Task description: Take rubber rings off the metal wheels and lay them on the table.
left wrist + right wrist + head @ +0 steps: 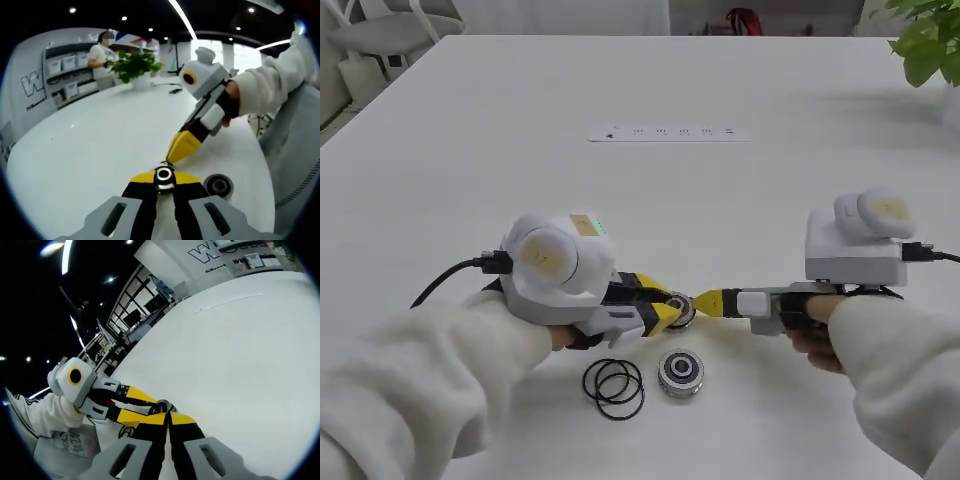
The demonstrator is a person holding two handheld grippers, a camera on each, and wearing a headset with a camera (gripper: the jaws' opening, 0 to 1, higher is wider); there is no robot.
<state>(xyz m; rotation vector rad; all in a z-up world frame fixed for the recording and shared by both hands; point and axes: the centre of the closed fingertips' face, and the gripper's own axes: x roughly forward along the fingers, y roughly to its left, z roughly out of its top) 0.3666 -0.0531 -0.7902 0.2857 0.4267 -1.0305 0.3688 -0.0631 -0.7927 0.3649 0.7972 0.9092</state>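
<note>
**Ring-pulling at the near edge: one wheel clamped, the other gripper at its rim**

The long white table (620,200) runs away from the person. A plant (925,40) stands at its far right corner and a flat socket strip (670,132) lies across the far middle. All the work is at the near edge.

The left gripper (665,312) comes in from the left, its yellow-tipped jaws closed narrow around a small metal wheel (164,176) held just above the tabletop. The right gripper (708,301) reaches in from the right. Its jaws are pressed together to a point that touches the wheel's right side. I cannot tell whether a ring is pinched between them; the contact is too small to read.

Nearer the person, a second wheel (680,370) lies flat on the table. Just to its left is a small pile of black rubber rings (614,384), overlapping one another.

To my eye, the step in hand is peeling a ring off the clamped wheel. It will likely go best if:

- The left jaws grip the wheel by its metal faces, so they don't trap the rubber.
- The right tips catch one thin edge of the ring and roll it sideways over the rim, not straight out.
- The pull is slow, since a stretched ring may snap free and skip across the smooth table.
- The freed ring goes down beside the pile on the left, well away from the second wheel.
</note>
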